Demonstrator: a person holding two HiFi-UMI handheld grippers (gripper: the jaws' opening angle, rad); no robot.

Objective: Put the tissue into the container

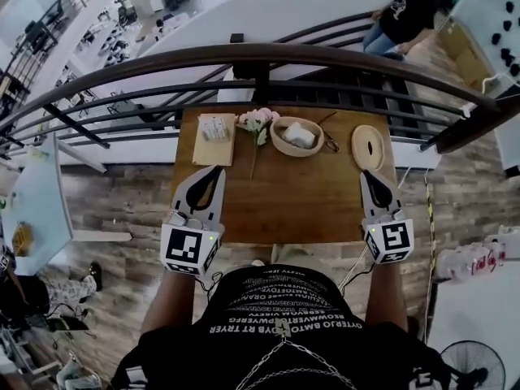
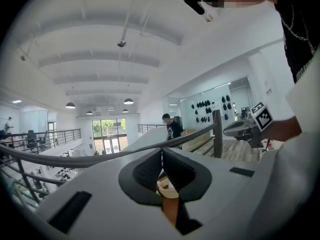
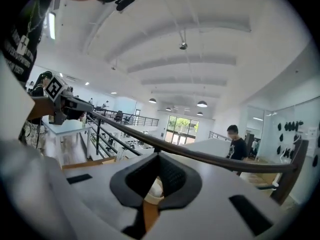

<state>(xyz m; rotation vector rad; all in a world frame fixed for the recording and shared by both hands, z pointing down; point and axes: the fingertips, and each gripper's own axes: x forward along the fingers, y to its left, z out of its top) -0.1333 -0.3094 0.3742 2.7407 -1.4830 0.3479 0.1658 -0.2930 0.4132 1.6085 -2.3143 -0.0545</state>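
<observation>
Bowl (image 1: 280, 145) ahead, between left tongs (image 1: 216, 170) and right tongs (image 1: 368, 174), both pressed together, empty; white wad (image 1: 300, 135) inside, likely tissue: placing looks complete, no move called for.

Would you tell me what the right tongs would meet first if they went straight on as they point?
Probably the round wooden lid, straight ahead of the right tongs; whether they would pass above it is unclear.
</observation>
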